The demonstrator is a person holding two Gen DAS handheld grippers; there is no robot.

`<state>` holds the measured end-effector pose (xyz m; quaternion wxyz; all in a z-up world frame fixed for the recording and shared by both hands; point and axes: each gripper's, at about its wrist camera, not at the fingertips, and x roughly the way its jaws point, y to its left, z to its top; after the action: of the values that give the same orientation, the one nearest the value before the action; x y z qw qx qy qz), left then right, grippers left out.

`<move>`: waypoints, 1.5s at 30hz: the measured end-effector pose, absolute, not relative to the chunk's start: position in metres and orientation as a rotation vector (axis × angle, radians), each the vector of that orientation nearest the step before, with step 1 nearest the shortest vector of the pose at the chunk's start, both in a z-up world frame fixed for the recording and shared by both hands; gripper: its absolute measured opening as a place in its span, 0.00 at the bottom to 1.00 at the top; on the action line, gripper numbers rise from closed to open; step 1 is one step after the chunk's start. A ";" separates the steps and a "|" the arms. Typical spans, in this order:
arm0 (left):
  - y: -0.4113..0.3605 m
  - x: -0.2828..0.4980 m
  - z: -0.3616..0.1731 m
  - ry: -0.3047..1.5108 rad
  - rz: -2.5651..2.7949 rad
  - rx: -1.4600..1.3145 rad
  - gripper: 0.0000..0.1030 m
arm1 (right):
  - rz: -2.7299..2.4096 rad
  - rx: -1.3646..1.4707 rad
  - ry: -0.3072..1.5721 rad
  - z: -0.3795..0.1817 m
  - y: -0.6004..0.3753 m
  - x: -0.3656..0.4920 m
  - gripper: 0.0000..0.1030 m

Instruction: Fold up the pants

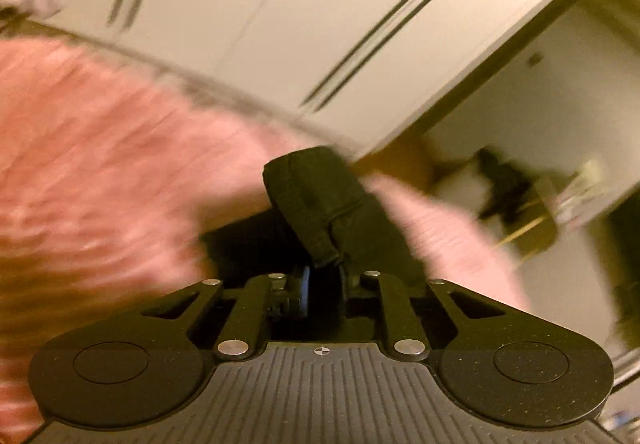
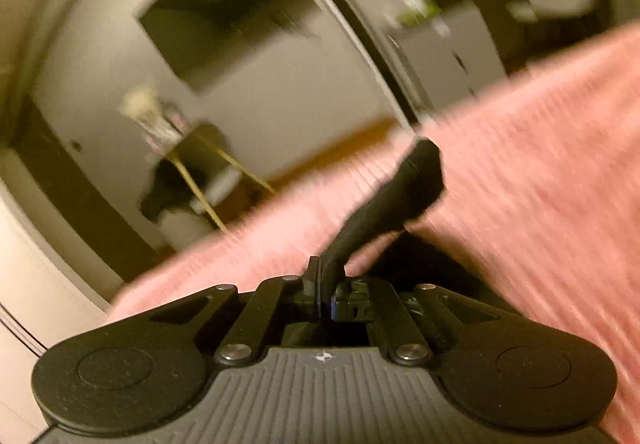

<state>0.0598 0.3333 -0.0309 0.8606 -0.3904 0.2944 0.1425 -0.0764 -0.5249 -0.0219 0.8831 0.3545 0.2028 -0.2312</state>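
My left tongs (image 1: 323, 271) are clamped on a thick bunched hem of the black pants (image 1: 320, 204), and my right tongs (image 2: 325, 284) pinch another edge of the same pants (image 2: 404, 188), which rise stiffly from between their tips. The cloth hangs lifted over the pink bed (image 1: 100, 164); both views are smeared, so I judge I am mid-swing. To do this well I should keep both grips firm, hold the two corners level and taut between me, and lay the pants flat on the bed before letting go, lest the fold skew.
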 end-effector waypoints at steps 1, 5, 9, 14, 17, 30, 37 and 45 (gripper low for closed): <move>0.333 0.060 -0.046 0.672 0.341 -0.825 0.23 | -0.509 0.765 0.489 -0.039 -0.529 -0.077 0.11; 0.330 0.052 -0.051 0.636 0.363 -0.877 0.27 | -0.509 0.917 0.525 -0.076 -0.543 -0.096 0.13; 0.328 0.060 -0.034 0.655 0.375 -0.861 0.29 | -0.528 1.001 0.459 -0.076 -0.553 -0.103 0.25; 0.325 0.055 -0.028 0.633 0.367 -0.784 0.25 | -0.500 0.877 0.416 -0.055 -0.541 -0.097 0.04; 0.319 0.052 -0.022 0.674 0.468 -0.642 0.45 | -0.543 0.815 0.453 -0.053 -0.543 -0.100 0.11; 0.187 0.078 0.017 0.542 0.330 -0.169 0.96 | -0.558 0.448 0.514 -0.006 -0.427 -0.022 0.41; 0.161 0.112 -0.020 0.669 0.611 -0.082 0.96 | 0.073 0.147 0.680 -0.028 -0.250 0.091 0.42; 0.190 0.100 -0.048 0.566 0.696 -0.149 1.00 | 0.309 -0.007 0.718 -0.052 -0.106 0.182 0.42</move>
<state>0.1001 0.1896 -0.0482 0.8983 -0.0722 0.2734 0.3362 0.1823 -0.1060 -0.0520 0.9246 -0.0036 0.3499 0.1504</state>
